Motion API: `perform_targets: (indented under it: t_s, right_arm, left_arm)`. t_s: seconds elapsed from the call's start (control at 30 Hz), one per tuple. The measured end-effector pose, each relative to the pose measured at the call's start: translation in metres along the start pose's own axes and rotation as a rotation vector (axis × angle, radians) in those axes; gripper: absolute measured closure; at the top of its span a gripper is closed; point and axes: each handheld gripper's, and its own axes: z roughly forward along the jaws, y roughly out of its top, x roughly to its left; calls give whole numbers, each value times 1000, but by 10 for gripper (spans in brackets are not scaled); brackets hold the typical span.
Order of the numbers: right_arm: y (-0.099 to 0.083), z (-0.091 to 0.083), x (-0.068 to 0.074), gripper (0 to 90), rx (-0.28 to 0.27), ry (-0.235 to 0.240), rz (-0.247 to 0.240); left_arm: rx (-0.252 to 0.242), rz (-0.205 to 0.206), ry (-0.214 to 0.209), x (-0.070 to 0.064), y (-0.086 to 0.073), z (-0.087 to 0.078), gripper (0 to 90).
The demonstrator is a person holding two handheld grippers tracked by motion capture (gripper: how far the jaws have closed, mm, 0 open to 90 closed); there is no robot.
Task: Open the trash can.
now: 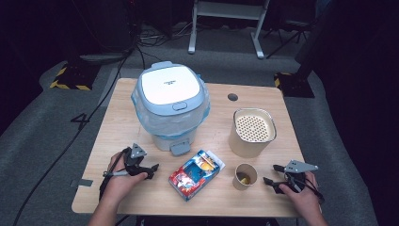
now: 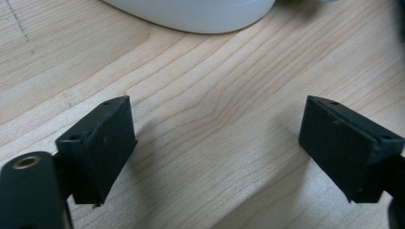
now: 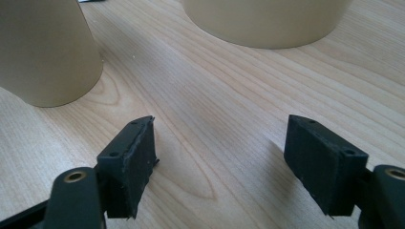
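My left gripper (image 1: 153,171) rests on the wooden table (image 1: 117,122) at the front left, open, with bare wood between its jaws (image 2: 217,138). It faces right toward a colourful carton (image 1: 196,174) lying flat at the front centre. Ahead of it in its own view is the white base of a bin (image 2: 191,14). At the front right, my right gripper (image 1: 270,173) is open too and holds nothing (image 3: 222,157). It faces left, just beside a small paper cup (image 1: 245,175) (image 3: 43,52).
A lidded bin (image 1: 169,101) with a grey-blue lid, a clear liner and a foot pedal stands at the middle back. A tan canister (image 1: 252,132) (image 3: 267,21) with a perforated top stands behind the cup. Dark floor, cables and stands surround the table.
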Motion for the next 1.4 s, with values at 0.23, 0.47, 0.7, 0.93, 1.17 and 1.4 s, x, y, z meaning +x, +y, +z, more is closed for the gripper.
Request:
perform_targets:
  t_s: [0.23, 0.47, 0.7, 0.93, 1.17, 1.4]
  right_arm:
    - [0, 0, 0, 263, 0, 1, 0]
    - [0, 0, 0, 263, 0, 0, 0]
    - [0, 0, 0, 263, 0, 0, 0]
    - [0, 0, 0, 263, 0, 0, 0]
    - [0, 0, 0, 263, -1, 0, 0]
    - [0, 0, 0, 263, -1, 0, 0]
  left_arm:
    - [12, 14, -30, -1, 1, -6, 342]
    - [8, -5, -109, 1, 5, -14, 451]
    - [-21, 70, -188, 4, 13, -31, 626]
    - [-80, 101, -234, 8, 30, -53, 686]
    - [-168, 128, -305, 7, 53, -77, 747]
    - [-226, 156, -393, 5, 77, -96, 885]
